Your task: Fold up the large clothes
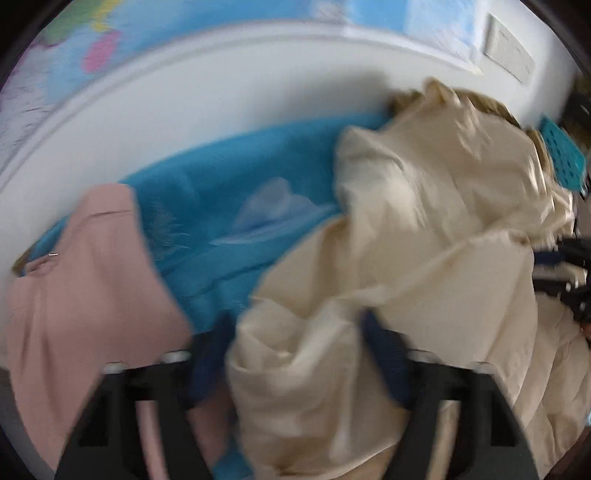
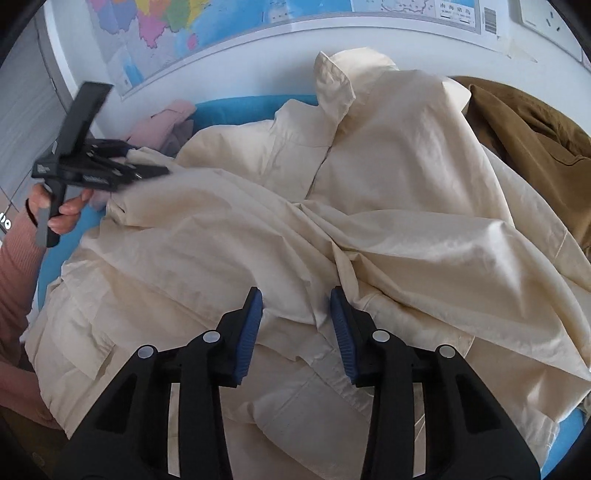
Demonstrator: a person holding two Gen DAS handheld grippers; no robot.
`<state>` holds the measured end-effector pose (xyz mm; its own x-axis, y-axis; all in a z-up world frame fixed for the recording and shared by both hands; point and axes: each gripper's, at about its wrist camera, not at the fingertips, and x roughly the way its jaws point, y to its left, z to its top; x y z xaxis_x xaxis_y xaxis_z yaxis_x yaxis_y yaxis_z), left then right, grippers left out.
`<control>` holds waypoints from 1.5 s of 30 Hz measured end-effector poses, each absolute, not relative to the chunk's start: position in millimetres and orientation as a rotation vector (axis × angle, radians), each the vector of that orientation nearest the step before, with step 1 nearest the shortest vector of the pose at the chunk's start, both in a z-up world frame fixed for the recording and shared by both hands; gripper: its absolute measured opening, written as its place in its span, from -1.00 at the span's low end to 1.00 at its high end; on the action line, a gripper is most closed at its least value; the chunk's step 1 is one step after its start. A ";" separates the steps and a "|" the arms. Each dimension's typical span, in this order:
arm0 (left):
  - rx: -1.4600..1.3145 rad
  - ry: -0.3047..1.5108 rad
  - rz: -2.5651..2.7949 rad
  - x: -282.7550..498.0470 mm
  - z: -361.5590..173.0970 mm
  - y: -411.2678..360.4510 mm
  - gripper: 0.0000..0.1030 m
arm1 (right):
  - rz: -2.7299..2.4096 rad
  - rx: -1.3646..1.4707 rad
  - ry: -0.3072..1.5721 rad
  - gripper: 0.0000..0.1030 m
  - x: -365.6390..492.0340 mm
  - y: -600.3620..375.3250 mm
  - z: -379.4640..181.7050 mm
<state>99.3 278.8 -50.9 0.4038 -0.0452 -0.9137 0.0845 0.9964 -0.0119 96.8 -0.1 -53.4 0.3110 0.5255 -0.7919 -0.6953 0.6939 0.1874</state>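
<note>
A large cream shirt (image 2: 369, 184) lies rumpled on a blue cover (image 2: 236, 107), with its collar towards the wall. In the right wrist view my right gripper (image 2: 297, 314) hovers open over the shirt's lower part; cloth lies under the gap and the blue pads (image 2: 251, 332) stand clear of it. My left gripper (image 2: 144, 160), held by a hand (image 2: 62, 210) in a pink sleeve, is at the shirt's left edge. The blurred left wrist view shows that gripper (image 1: 297, 332) shut on a bunch of the cream shirt (image 1: 424, 221) that fills the gap between its fingers.
A pink garment (image 1: 85, 277) lies at the left on the blue cover (image 1: 229, 192). A brown garment (image 2: 524, 147) is heaped at the far right. A white wall with a map (image 2: 184, 33) and a socket (image 2: 546, 22) stands close behind. A teal perforated object (image 1: 563, 155) sits at the right edge.
</note>
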 end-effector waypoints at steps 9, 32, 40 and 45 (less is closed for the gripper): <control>0.081 1.064 -0.039 79.5 -38.3 281.7 -0.57 | 0.858 -0.169 0.899 -0.09 98.8 1.4 -17.6; 0.105 1.136 -0.131 159.2 -42.6 233.2 -0.66 | 0.743 -0.199 0.823 -0.93 211.4 37.4 18.1; 0.109 1.024 -0.055 150.7 -31.8 232.7 -0.50 | 0.737 -0.002 0.783 -0.87 211.7 -7.8 14.2; 0.143 1.025 0.070 151.5 -38.2 228.5 0.02 | 0.668 0.051 0.807 -0.23 210.9 -15.9 2.8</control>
<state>151.5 228.5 -38.2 0.5181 0.1246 -0.8462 0.0089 0.9885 0.1510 210.9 -15.9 2.8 0.5001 0.5708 -0.6512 -0.5335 0.7954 0.2874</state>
